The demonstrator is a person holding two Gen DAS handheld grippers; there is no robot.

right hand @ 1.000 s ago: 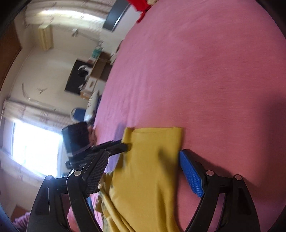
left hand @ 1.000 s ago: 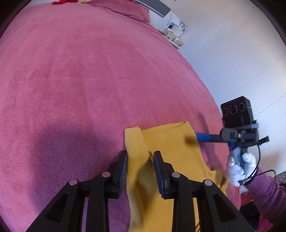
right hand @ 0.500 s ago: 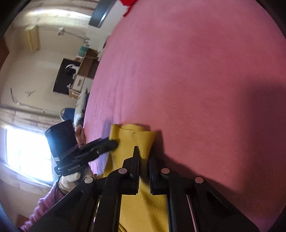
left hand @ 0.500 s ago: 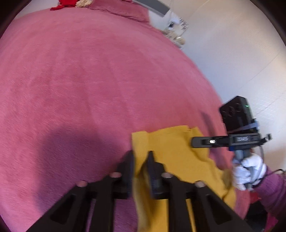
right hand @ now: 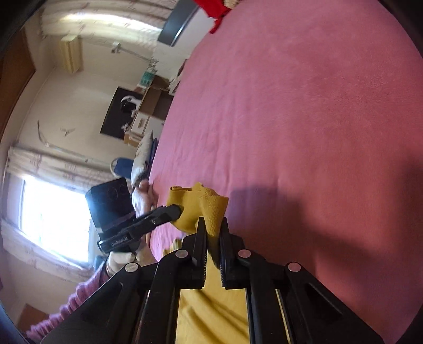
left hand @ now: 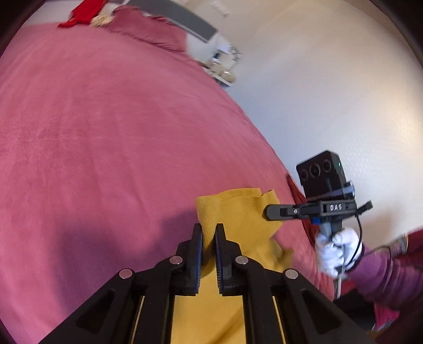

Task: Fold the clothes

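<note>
A mustard-yellow garment (left hand: 238,219) lies at the near edge of a pink bed (left hand: 105,132). My left gripper (left hand: 208,230) is shut on its left top corner and holds it lifted off the bed. My right gripper (right hand: 211,225) is shut on the other top corner (right hand: 211,209), also lifted. The right gripper (left hand: 269,211) shows in the left wrist view, pinching the cloth's right edge. The left gripper (right hand: 177,210) shows in the right wrist view, on the cloth's far corner. The cloth sags between them.
The pink bedspread (right hand: 304,105) stretches far ahead. A red cloth (left hand: 82,14) and pillow (left hand: 148,29) lie at the head of the bed. A white wall (left hand: 317,92) and nightstand (left hand: 224,66) are to the right. A window (right hand: 53,211) and furniture (right hand: 142,113) are to the left.
Both grippers went from open around the garment's top corners to shut on them. The corners have since risen off the bed and the cloth has bunched between the grippers.
</note>
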